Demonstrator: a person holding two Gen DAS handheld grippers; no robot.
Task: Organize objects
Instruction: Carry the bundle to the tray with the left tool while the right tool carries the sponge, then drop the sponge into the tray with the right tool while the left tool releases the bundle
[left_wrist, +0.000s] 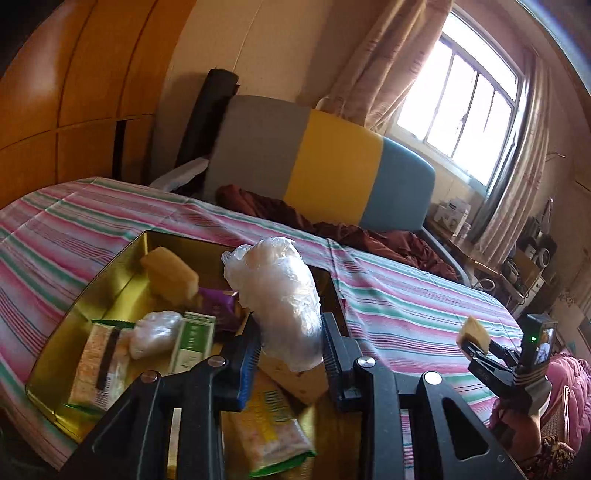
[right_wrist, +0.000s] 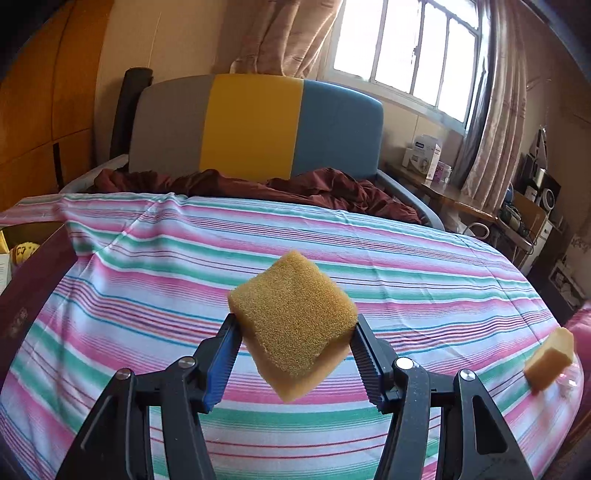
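Note:
My left gripper (left_wrist: 290, 334) is shut on a crumpled clear plastic bag (left_wrist: 275, 295) and holds it above a gold tin box (left_wrist: 74, 321) on the striped bed. The tin holds a yellow sponge (left_wrist: 170, 273), a purple packet (left_wrist: 219, 304), a green-and-white box (left_wrist: 192, 341), a small plastic bundle (left_wrist: 155, 332) and snack packets (left_wrist: 98, 369). My right gripper (right_wrist: 291, 332) is shut on a yellow sponge (right_wrist: 293, 325), tilted, held above the bed. It also shows in the left wrist view (left_wrist: 474, 338) at the right. Another yellow sponge (right_wrist: 550, 358) lies at the bed's right edge.
The striped sheet (right_wrist: 258, 240) covers the bed, with a maroon blanket (right_wrist: 295, 188) by the grey-yellow-blue headboard (right_wrist: 255, 125). A dark box (right_wrist: 29, 291) stands at the left bed edge. A cluttered side table (right_wrist: 461, 199) and window are on the right, a wooden wardrobe (left_wrist: 74, 92) on the left.

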